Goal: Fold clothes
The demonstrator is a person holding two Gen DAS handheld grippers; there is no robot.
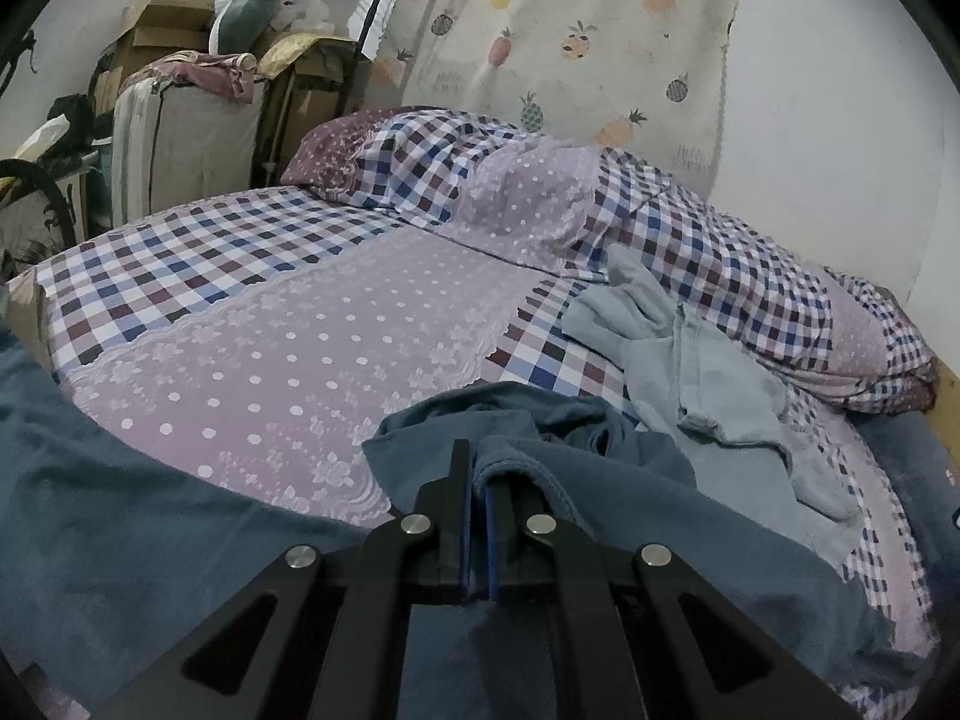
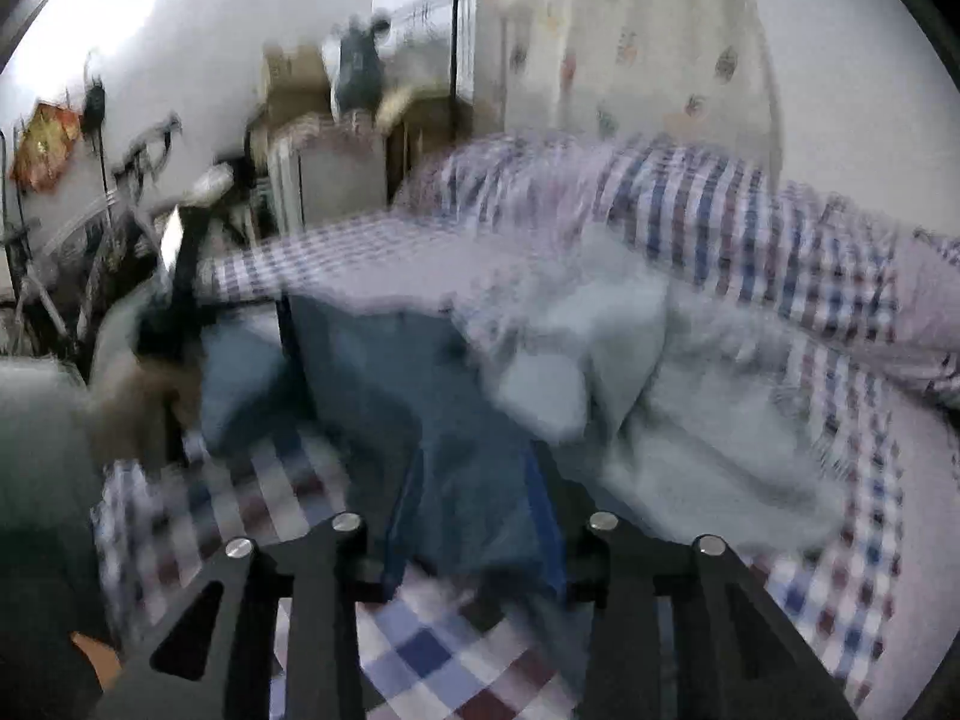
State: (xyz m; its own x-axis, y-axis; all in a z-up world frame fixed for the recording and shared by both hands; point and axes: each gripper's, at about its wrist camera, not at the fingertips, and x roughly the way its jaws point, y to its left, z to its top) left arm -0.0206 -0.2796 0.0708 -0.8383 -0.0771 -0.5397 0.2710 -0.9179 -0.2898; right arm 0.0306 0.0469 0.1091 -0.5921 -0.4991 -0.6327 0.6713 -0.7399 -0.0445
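A dark blue garment (image 1: 180, 516) spreads over the near part of the bed. My left gripper (image 1: 483, 474) is shut on a folded edge of it, and the cloth bunches over the fingertips. A light blue garment (image 1: 708, 372) lies crumpled just beyond, to the right. The right wrist view is smeared by motion. There my right gripper (image 2: 474, 474) stands open with its fingers wide apart, and the dark blue garment (image 2: 384, 372) hangs between them, hiding the left finger. The light blue garment (image 2: 576, 354) lies behind it.
The bed (image 1: 288, 360) has a lilac dotted and checked sheet. A rumpled checked quilt (image 1: 720, 252) and pillows run along the wall at the back right. Boxes (image 1: 174, 0), a mattress roll (image 1: 180, 132) and a bicycle wheel (image 1: 36, 192) crowd the left side.
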